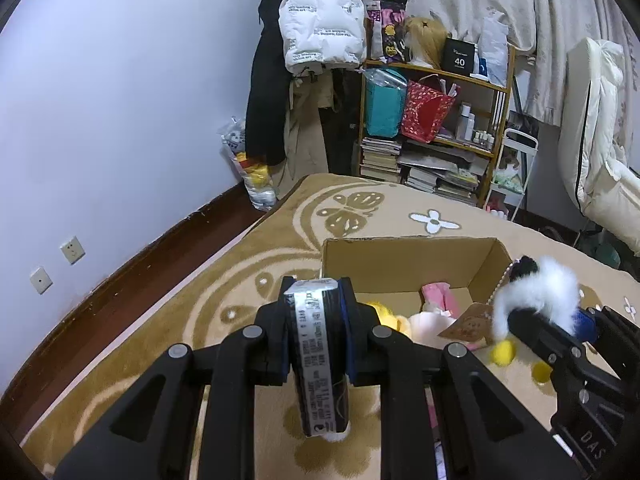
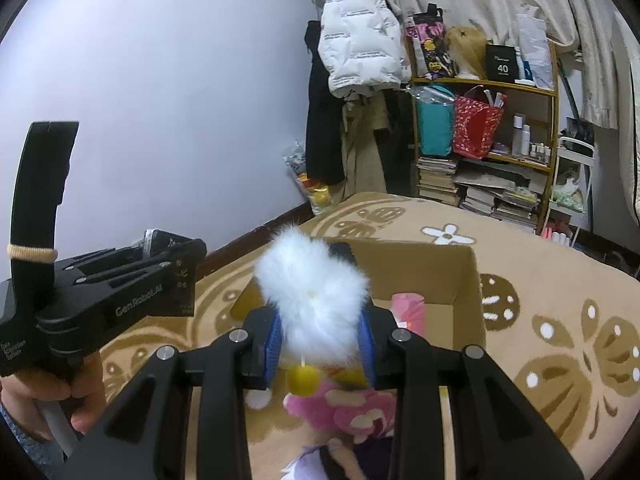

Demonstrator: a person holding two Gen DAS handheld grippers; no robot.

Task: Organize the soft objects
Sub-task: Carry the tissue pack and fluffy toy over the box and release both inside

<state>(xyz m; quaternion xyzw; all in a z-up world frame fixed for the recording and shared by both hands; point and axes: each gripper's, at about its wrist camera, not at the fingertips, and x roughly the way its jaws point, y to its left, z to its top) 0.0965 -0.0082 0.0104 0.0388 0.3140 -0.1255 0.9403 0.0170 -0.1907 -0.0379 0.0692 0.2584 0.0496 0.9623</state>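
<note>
My left gripper [image 1: 316, 300] is shut on a black soft item with a silver printed label [image 1: 318, 360], held above the rug just left of an open cardboard box [image 1: 404, 264]. The box holds a yellow plush [image 1: 382, 312], a pale pink plush [image 1: 428, 322] and a pink item [image 1: 438, 296]. My right gripper [image 2: 322, 320] is shut on a white fluffy toy [image 2: 316, 292] with black parts and yellow pom-poms [image 2: 302, 380], held over the box's near right corner. It also shows in the left wrist view [image 1: 536, 292]. A pink plush [image 2: 340, 404] lies below it.
The box stands on a beige patterned rug [image 1: 280, 248]. Behind it stands a wooden shelf [image 1: 436, 120] with bags, books and bottles, coats on a rack [image 1: 316, 40], a plastic bag of toys [image 1: 252, 168] by the wall, and a white chair [image 1: 600, 140] at the right.
</note>
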